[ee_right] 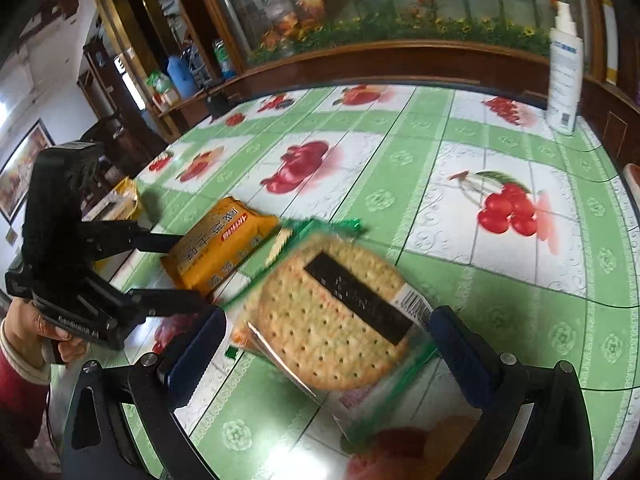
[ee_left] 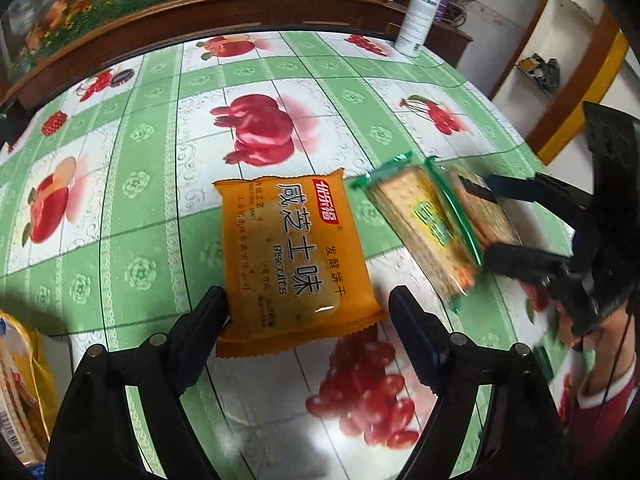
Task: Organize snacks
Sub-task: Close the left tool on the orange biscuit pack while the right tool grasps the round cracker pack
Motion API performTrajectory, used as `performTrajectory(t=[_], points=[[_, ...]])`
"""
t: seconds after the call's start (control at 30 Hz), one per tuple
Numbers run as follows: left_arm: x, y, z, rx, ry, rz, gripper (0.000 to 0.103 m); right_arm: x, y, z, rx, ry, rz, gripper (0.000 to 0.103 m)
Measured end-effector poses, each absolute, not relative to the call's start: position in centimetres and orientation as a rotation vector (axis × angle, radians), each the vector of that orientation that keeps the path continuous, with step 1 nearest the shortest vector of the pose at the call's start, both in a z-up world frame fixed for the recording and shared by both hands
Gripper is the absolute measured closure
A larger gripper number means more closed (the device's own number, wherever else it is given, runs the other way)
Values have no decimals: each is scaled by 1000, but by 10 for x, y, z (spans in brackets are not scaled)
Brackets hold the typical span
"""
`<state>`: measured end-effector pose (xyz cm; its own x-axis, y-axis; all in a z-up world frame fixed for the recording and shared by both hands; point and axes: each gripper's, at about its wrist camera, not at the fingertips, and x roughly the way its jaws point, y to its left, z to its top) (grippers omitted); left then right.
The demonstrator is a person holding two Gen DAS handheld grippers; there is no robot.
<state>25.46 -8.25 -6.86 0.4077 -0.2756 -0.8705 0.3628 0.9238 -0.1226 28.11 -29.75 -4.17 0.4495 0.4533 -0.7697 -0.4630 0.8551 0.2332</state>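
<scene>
Left gripper [ee_left: 308, 312], black two-finger tongs with dark blue pads: jaws spread wide. The orange plastic biscuit packet [ee_left: 294, 256] with white Chinese lettering lies flat on the table, its near edge between the fingers. The left finger [ee_left: 204, 320] touches the packet's near-left corner; the right finger stands just clear of its near-right corner. No clamp on it.

Right gripper [ee_right: 328, 332], same build: fingers on either side of a clear green-edged packet of round dotted crackers [ee_right: 328, 324], black label strip and barcode facing up. Packet is motion-blurred. Both pads lie right at its edges, but whether they pinch it or only bracket it, cannot tell. In the left wrist view this packet [ee_left: 484, 212] sits at the tips of the right gripper [ee_left: 486, 220], touching or overlapping a second green-edged cracker packet [ee_left: 420, 232] with a green-and-yellow label, which lies just right of the orange packet.

A hand [ee_right: 36, 332] with a red sleeve holds the left gripper [ee_right: 188, 268] in the right wrist view.

Low left in the left wrist view: a yellow snack bag [ee_left: 24, 384] with a barcode, partly cut off, beside the table edge.

Beyond: round table under a glossy green-and-white fruit-print tablecloth [ee_left: 352, 92]. A white spray bottle [ee_left: 418, 16] stands upright near the far rim. Behind the table, a dark wooden cabinet [ee_right: 400, 64] with flowers behind glass.
</scene>
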Motion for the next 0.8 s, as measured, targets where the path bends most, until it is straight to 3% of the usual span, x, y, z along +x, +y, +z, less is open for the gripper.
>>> performTrajectory(t=[0.8], points=[[283, -90, -73, 76, 1019, -146, 21, 280, -277, -38, -82, 899, 530, 0]])
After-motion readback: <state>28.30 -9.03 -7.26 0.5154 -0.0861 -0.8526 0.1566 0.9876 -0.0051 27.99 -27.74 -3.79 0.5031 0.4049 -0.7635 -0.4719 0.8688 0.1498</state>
